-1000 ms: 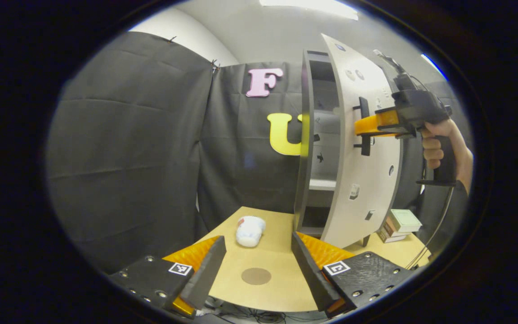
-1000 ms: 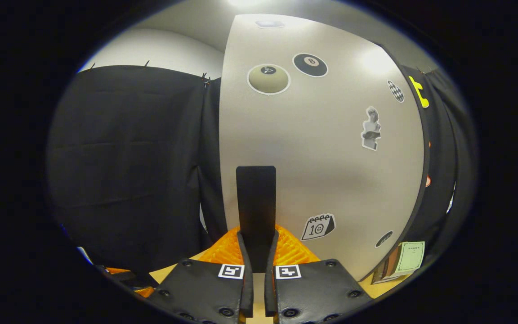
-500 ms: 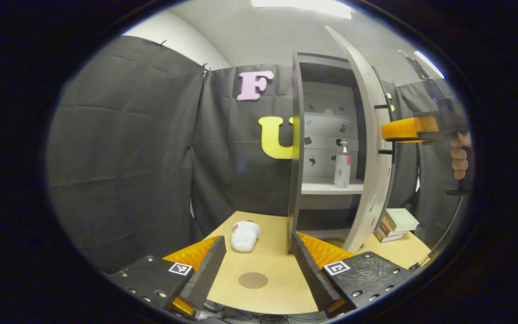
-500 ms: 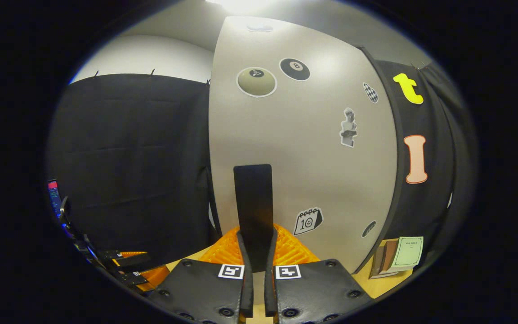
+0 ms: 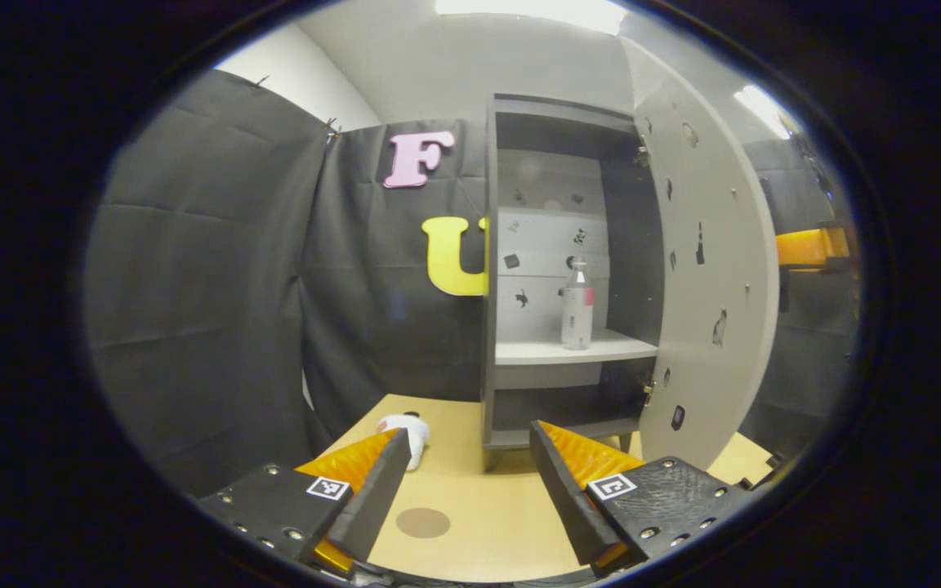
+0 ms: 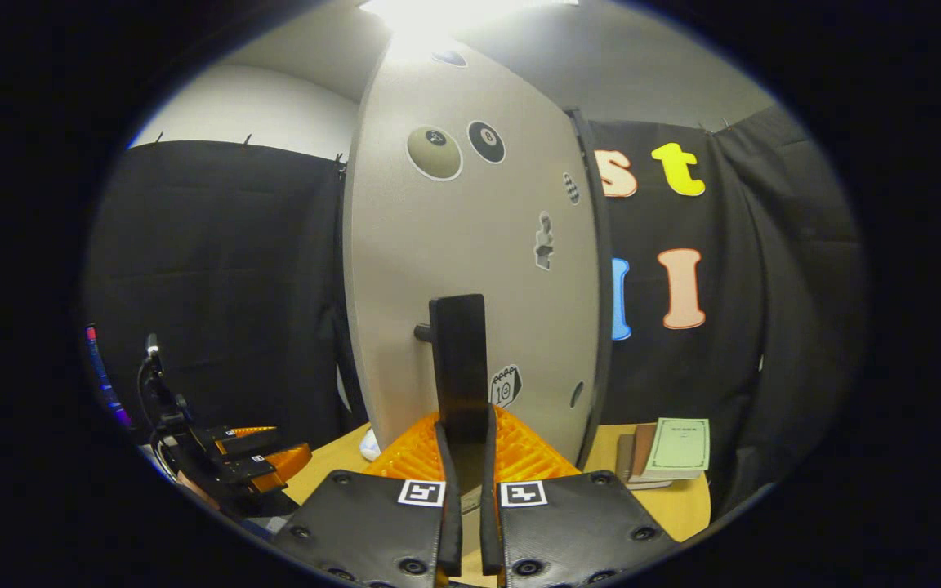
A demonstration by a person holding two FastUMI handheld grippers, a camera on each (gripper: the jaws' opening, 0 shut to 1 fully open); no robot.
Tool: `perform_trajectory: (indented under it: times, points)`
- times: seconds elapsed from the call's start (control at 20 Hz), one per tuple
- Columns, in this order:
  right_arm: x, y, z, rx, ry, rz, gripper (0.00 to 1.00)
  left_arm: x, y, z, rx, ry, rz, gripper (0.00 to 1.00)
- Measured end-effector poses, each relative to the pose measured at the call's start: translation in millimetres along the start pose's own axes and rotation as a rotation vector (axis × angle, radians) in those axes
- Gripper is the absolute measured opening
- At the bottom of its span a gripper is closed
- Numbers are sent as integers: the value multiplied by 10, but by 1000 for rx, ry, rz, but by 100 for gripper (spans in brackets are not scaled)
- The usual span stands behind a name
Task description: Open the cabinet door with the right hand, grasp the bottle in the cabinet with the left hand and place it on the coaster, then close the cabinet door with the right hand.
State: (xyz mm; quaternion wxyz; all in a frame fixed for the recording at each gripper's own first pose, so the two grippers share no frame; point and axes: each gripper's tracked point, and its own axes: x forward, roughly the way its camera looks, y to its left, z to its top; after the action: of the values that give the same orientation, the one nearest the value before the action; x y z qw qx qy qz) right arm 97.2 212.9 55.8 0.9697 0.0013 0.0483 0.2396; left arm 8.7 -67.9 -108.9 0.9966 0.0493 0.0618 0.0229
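Note:
In the left gripper view the grey cabinet (image 5: 491,245) stands with its door (image 5: 707,269) swung wide to the right. A clear bottle (image 5: 576,306) with a pink label stands upright on the middle shelf (image 5: 560,352). A round brown coaster (image 5: 423,523) lies on the wooden table near my left gripper (image 5: 464,478), which is open with nothing between its fingers. In the right gripper view my right gripper (image 6: 463,445) is shut on the door's black handle (image 6: 458,359). The right gripper's orange finger (image 5: 809,247) peeks from behind the door edge. The left gripper (image 6: 254,457) sits low at the left.
A white crumpled object (image 5: 407,428) lies on the table (image 5: 487,531) left of the cabinet foot. A stack of books (image 6: 666,453) rests on the table right of the door. Black cloth walls close the booth behind and to the left.
The right gripper has pulled the door from partly open to wide open, uncovering the shelf and bottle. The left gripper stayed open and its view shifted right towards the cabinet.

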Motion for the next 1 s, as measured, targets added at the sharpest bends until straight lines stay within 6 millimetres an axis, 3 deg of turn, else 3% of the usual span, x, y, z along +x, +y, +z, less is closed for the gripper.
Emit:
perform_trajectory:
  times: [0.35,0.85,1.0]
  points:
    - [-239,-443,6,8,16,-226,10,149,-447,27,-3,-11,-96,89]
    - [-343,-717,-67,105,2,-367,9,256,-636,-33,-3,15,-161,89]
    - [-321,-599,-87,186,-6,-333,7,324,-707,-57,-3,23,-190,90]
